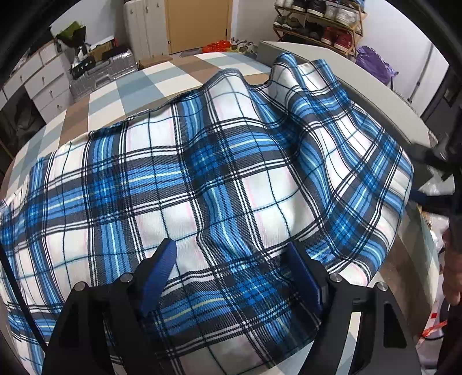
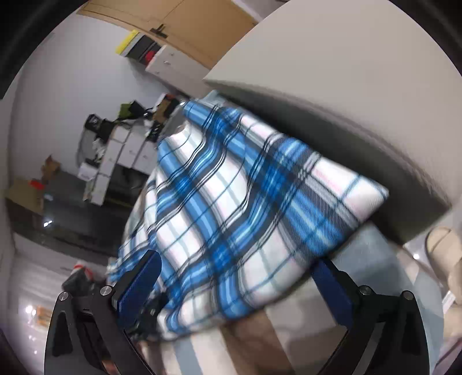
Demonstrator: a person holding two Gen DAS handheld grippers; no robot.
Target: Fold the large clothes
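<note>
**Plaid cloth spread on the bed, both claws open above it**

Nearest in the left wrist view, the left claw [image 1: 231,261] points steeply down with its two blue pads [image 1: 158,277] set wide apart. The plaid cloth [image 1: 202,178] lies under and between them, but neither pad presses on it and nothing is pinched.

In the right wrist view the right claw [image 2: 239,277] is tilted, its blue pads [image 2: 138,284] also well apart. The near edge of the plaid cloth [image 2: 231,207] sits between them in the picture; this view is blurred, and the pads do not close on the fabric.

The blue, white and black cloth lies on a bed with a checked cover [image 1: 135,83] of grey, white and brown squares. It is spread broadly, with soft ridges and wrinkles running toward its far right corner. That corner rises against the pale headboard [image 1: 346,78] along the bed's right side.

At the right edge of the left view, a person's hand [image 1: 452,277] and part of the other dark tool show.

Farther off stand a white chest of drawers [image 1: 43,83], a wooden door [image 1: 199,23] and a shoe rack [image 1: 320,23] full of shoes.
</note>
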